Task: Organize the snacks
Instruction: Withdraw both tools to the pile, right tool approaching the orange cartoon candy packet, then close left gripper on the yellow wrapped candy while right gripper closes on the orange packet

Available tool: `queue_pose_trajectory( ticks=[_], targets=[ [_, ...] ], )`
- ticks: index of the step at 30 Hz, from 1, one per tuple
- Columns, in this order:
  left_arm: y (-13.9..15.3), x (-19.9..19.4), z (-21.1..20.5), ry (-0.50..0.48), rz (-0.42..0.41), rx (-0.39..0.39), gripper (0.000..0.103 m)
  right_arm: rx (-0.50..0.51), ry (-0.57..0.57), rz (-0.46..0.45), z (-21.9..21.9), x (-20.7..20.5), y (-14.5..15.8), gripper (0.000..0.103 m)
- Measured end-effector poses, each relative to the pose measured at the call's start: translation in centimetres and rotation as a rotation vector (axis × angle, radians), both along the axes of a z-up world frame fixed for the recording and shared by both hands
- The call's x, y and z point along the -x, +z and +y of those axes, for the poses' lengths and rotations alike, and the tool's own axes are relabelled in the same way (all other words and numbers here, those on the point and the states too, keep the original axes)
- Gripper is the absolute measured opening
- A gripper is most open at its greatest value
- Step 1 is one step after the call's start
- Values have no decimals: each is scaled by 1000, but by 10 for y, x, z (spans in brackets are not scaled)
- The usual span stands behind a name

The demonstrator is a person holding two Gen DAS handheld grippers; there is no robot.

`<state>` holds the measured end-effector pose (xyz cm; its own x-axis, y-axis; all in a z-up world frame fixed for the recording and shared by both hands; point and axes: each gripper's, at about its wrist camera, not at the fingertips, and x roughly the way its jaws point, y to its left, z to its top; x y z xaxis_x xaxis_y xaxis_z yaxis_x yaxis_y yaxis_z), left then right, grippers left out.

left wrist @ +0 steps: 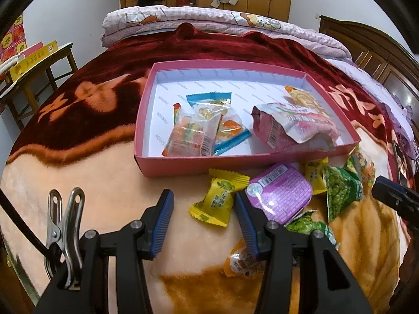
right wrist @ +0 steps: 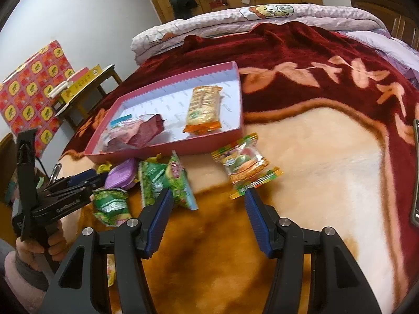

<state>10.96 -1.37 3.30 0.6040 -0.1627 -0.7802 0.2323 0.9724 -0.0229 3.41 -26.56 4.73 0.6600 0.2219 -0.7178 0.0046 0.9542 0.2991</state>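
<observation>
Both grippers, left [left wrist: 204, 209] & right [right wrist: 209, 204], had fingers apart, holding nothing. Loose snacks lay on the bed just in front of the pink box [left wrist: 183, 166]. Yellow candy [left wrist: 218, 200] sat between left fingers; slick wrapper could probably slip out.

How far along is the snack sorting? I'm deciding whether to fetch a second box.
Partly done: the pink box holds several packets, among them a pink pouch. Both the left gripper and right gripper are open and empty. A yellow candy, purple cup and green packets remain on the blanket.
</observation>
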Motion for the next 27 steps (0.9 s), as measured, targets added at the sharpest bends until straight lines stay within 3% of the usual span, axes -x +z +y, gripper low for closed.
queue_pose_trajectory(
  ticks=[12, 27],
  targets=[
    [-2, -6, -3, 26, -9, -1, 51, 94, -41, 4, -17, -23, -7, 58],
    [-3, 1, -5, 22, -23, -10, 46, 96, -31, 10, -17, -34, -15, 58]
  ],
)
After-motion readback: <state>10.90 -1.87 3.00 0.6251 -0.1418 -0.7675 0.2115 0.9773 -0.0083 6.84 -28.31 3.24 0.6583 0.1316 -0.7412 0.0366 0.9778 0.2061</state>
